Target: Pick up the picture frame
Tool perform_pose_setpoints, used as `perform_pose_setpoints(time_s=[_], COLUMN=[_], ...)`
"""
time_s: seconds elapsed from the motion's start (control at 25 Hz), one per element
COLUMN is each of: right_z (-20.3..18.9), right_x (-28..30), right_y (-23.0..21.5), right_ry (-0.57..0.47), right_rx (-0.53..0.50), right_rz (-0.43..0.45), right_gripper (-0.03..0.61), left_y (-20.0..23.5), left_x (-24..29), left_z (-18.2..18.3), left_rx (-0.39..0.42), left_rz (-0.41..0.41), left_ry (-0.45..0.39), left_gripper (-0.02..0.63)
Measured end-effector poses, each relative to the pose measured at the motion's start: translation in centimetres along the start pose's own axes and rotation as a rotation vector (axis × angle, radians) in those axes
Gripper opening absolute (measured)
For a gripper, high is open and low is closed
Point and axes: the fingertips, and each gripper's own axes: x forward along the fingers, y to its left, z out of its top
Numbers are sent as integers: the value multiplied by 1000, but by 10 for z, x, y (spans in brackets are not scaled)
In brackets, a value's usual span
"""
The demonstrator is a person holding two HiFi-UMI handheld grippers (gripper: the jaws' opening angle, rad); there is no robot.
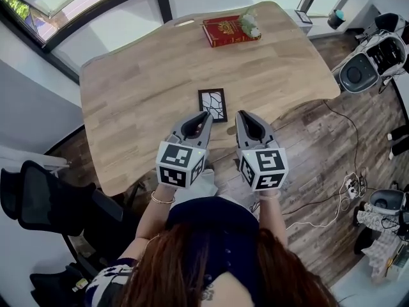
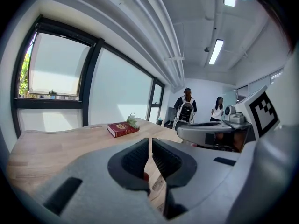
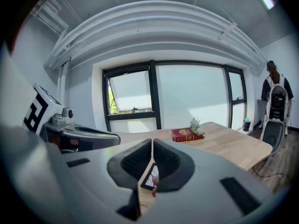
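Head view, picture frame (image 1: 213, 105) flat on table (image 1: 128, 88), red book (image 1: 225, 31) beyond.

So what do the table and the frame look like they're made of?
Table: light wood or wood-look laminate with a matte finish; plank seams and grain show.
Frame: black border, possibly painted wood or plastic; too small to tell which.

The table (image 1: 140, 88) has a light wooden top with rounded corners and stands on a darker wooden floor (image 1: 319, 171). A small picture frame (image 1: 213, 105) with a dark border lies flat on it, near the edge closest to the person. At the far end lies a red book (image 1: 225, 31), with a small bunch of pale flowers (image 1: 250, 24) touching its right end.
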Motion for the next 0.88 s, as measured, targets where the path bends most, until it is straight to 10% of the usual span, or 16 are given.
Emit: perform_pose_setpoints(time_s=[0.88], right_z=[-51], right_x=[89], right_y=[-21], right_ry=[210], right_rx=[-12], right_rz=[26], right_gripper=[28], left_y=[64], left_x=[62], left_z=[-33], left_rx=[-64], left_rz=[-31], left_ry=[148], left_gripper=[38])
